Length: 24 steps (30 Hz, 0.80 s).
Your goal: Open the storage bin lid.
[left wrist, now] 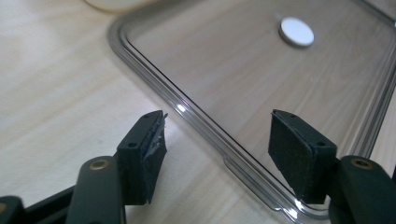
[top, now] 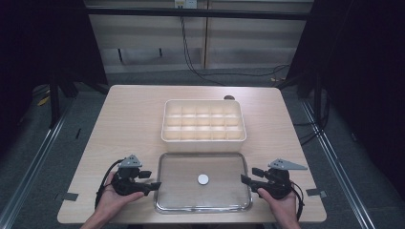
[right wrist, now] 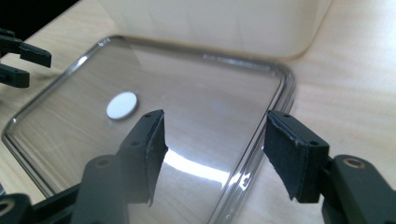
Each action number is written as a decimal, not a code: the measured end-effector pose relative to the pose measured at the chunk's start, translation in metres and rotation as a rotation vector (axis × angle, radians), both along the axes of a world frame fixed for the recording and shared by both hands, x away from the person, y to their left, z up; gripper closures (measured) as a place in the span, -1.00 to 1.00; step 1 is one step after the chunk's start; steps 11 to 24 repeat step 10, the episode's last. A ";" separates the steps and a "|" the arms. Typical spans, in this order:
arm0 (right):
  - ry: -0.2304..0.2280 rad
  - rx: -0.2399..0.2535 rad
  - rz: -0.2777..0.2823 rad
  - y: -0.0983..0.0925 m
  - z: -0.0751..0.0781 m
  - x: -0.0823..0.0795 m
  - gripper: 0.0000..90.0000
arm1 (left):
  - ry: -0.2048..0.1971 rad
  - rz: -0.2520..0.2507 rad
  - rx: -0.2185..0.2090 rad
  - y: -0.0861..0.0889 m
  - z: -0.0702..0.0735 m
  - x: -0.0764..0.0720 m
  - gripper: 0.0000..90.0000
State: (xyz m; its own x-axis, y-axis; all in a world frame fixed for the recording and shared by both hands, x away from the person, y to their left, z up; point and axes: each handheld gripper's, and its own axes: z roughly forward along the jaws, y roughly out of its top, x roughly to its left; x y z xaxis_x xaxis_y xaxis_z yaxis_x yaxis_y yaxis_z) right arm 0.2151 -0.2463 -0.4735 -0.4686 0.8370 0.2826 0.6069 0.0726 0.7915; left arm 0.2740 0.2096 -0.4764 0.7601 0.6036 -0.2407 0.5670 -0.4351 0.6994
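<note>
Clear rectangular plastic lid flat on wooden table, white round disc at its centre, cream compartmented plastic box just behind it, left gripper and right gripper flanking it, both with jaws apart and holding nothing

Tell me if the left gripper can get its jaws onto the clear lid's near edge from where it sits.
Probably yes. The left gripper is open beside the clear lid, its jaws straddling the rim, with bare table around and nothing between.
</note>
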 end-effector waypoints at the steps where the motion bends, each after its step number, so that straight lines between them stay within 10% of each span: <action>1: -0.017 0.005 0.000 -0.001 0.002 -0.002 -0.16 | -0.016 0.010 -0.010 0.002 0.003 -0.001 -0.19; 8: -0.097 0.024 0.020 -0.007 0.010 -0.013 -0.19 | -0.135 0.100 -0.065 0.019 0.016 -0.012 -0.28; 24: -0.107 0.019 0.011 -0.010 0.011 -0.014 -0.25 | -0.132 0.101 -0.067 0.026 0.016 -0.014 -0.29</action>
